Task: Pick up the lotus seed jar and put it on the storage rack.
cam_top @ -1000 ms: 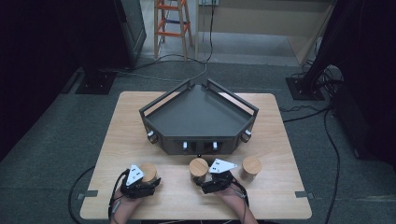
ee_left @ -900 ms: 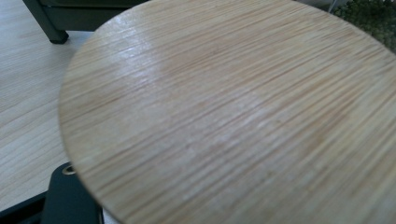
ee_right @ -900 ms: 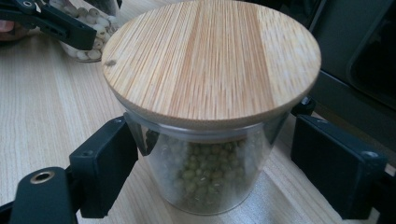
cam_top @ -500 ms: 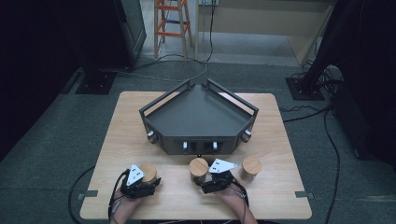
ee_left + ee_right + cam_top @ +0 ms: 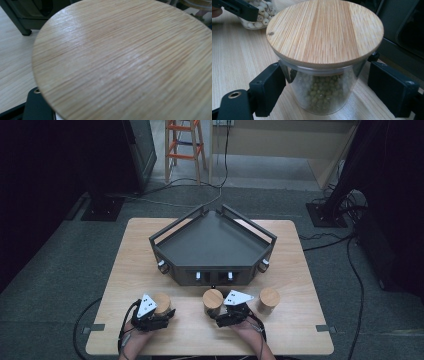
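bamboo-lidded jar (image 5: 322,82) of green peas, claw (image 5: 324,87) astride

The dark tray (image 5: 212,245) blocks the frame's centre; three jars (image 5: 269,300) crowd the lower strip; bare table (image 5: 130,255) flanks the tray left and right.

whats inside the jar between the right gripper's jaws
Through the glass of the jar, small green peas or beans fill the lower part. The bamboo lid covers the top, so the level just under it cannot be seen.
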A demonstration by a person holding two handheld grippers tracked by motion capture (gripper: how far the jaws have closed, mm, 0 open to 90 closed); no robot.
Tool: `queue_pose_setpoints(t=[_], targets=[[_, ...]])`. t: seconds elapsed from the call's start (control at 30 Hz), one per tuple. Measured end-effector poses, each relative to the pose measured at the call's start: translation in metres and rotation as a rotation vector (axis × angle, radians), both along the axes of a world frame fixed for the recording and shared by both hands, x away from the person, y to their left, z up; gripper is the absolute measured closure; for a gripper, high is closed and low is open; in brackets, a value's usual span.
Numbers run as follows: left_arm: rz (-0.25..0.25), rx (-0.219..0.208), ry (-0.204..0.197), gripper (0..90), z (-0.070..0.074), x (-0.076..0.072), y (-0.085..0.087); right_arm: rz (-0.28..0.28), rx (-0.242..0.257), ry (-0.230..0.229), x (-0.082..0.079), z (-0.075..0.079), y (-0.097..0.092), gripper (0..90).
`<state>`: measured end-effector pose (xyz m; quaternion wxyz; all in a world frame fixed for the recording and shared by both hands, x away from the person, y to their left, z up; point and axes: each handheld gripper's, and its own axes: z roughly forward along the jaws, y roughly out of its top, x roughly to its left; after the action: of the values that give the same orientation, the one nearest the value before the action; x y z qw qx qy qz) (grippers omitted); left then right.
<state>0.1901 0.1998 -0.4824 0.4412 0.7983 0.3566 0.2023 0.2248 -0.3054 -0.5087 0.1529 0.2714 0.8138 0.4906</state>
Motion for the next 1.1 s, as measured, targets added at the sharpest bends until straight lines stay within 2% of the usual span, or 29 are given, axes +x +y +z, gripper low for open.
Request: queue_pose_setpoints(t=[0.3,0.8,0.83,1.1], targets=[[-0.001,0.006,0.026,25.5,0.012,0.006,-0.002,-0.001,0.001,0.001,0.000,0.000,0.000,14.9],[-0.021,-0.002,0.033,25.4,0.031,0.013,-0.004,-0.001,-0.002,-0.001,0.000,0.000,0.000,15.0],[-0.025,0.000,0.043,25.4,0.034,0.016,-0.005,-0.001,-0.001,0.000,0.000,0.000,0.000,15.0],[-0.039,-0.005,0.039,25.5,0.044,0.021,-0.006,-0.002,-0.001,0.000,-0.001,0.000,0.000,15.0]])
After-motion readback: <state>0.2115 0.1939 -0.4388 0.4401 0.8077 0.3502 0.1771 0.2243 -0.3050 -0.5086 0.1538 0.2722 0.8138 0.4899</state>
